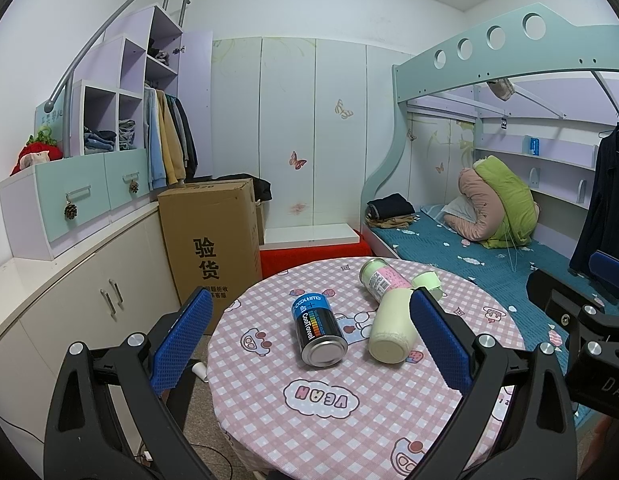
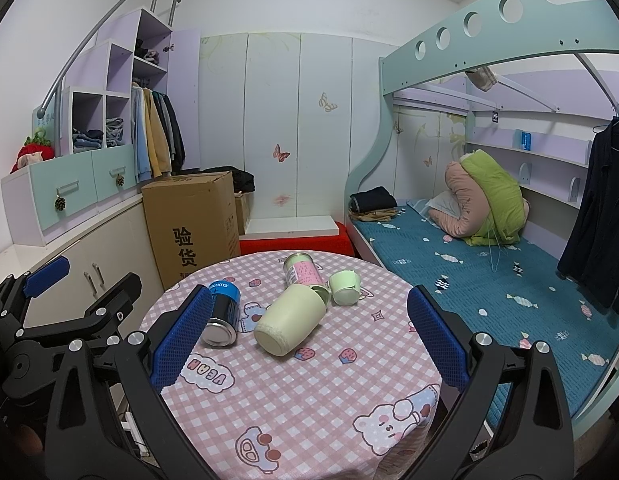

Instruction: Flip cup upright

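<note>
A cream cup (image 1: 391, 330) lies on its side on the round table (image 1: 329, 420), base toward me; it also shows in the right wrist view (image 2: 289, 318). A small pale-green cup (image 2: 344, 287) lies tipped behind it, also in the left wrist view (image 1: 428, 282). My left gripper (image 1: 309, 340) is open and empty, held above the near table edge, its right finger beside the cream cup. My right gripper (image 2: 309, 340) is open and empty, with the cream cup between its fingers farther ahead.
A blue-black can (image 1: 318, 330) lies left of the cream cup, and a pink-labelled tin (image 1: 383, 278) lies behind it. A cardboard box (image 1: 209, 236) and cabinets (image 1: 89, 300) stand at the left. A bunk bed (image 1: 489, 260) is at the right.
</note>
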Available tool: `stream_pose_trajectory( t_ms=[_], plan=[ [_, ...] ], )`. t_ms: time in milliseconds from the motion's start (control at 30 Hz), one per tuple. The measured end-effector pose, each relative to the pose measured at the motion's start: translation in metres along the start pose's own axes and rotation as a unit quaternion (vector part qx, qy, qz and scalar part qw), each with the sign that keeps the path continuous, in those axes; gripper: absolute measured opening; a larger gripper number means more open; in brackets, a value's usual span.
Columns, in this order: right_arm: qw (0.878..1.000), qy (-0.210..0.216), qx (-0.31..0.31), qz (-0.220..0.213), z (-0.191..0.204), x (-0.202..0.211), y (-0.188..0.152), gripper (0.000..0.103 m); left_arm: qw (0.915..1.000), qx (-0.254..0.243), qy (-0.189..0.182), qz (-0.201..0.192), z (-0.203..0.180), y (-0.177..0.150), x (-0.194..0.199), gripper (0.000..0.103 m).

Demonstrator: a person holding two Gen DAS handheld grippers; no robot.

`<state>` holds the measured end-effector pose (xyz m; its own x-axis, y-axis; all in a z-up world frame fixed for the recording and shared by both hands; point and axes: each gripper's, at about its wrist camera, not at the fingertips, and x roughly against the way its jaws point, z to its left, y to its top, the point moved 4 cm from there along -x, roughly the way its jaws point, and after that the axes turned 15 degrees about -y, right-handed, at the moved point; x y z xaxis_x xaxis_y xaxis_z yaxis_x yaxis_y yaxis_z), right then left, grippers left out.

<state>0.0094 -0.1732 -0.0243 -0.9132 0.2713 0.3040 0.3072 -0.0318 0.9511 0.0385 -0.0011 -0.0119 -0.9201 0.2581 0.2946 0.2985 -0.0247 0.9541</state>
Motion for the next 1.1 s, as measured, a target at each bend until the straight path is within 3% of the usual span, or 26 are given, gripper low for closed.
stream_pose_trajectory(
  t_ms=[700, 1100],
  plan=[
    [1.000, 0.000, 0.000, 0.000, 0.000, 0.000, 0.000, 0.098, 1.0000, -0.001, 0.001, 0.002, 0.001, 0.001, 0.002, 0.095],
    [1.000, 0.003, 0.002, 0.012, 0.001, -0.017, -0.002, 0.098, 0.9999, 0.000, 0.002, 0.014, 0.001, 0.000, -0.018, 0.095]
  ],
)
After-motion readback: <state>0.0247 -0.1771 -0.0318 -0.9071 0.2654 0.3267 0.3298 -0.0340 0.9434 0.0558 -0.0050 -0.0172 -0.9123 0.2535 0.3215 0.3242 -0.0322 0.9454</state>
